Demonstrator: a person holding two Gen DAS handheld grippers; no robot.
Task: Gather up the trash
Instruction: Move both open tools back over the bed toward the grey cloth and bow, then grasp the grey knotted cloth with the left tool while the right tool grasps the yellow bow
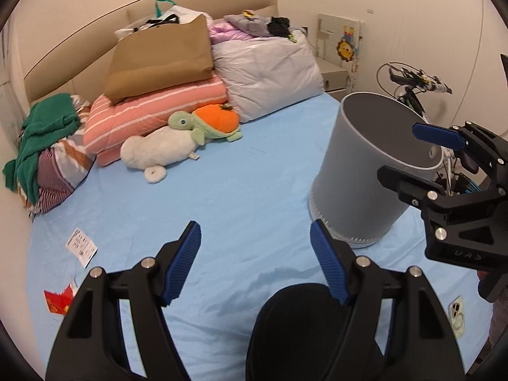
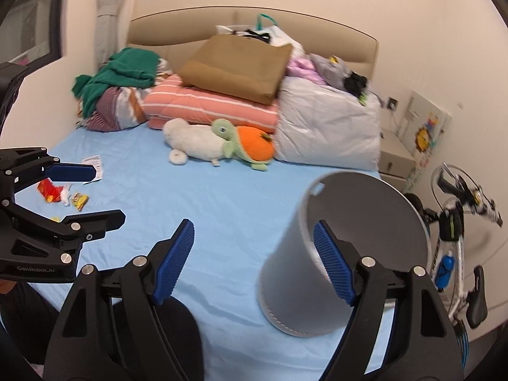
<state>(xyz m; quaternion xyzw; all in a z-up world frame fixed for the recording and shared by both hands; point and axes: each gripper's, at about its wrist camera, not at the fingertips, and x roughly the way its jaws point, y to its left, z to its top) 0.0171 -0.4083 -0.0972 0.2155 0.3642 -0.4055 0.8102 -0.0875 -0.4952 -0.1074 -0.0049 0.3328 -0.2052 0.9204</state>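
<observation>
Far left on the blue bedsheet (image 1: 241,190): a red wrapper (image 1: 58,300) and a white printed slip (image 1: 81,247); the right wrist view shows a yellow wrapper (image 2: 79,200) just beside the red one, with white scraps between them. Left gripper (image 1: 255,263): jaws spread wide, nothing between the pads, only bare sheet and a dark rounded shape below. Centre, near the headboard: a white plush (image 1: 158,150) and a turtle plush (image 1: 206,125) lie against striped bedding (image 1: 152,114), a brown paper bag (image 1: 162,58) on top. Right: the grey bin (image 1: 365,171) stands tilted on the sheet, mouth toward the cameras, well apart from the litter. Right gripper (image 2: 254,263): jaws apart, one pad at the bin's mouth; contact with the rim cannot be determined. A bicycle (image 2: 454,238) stands beyond the bed.
</observation>
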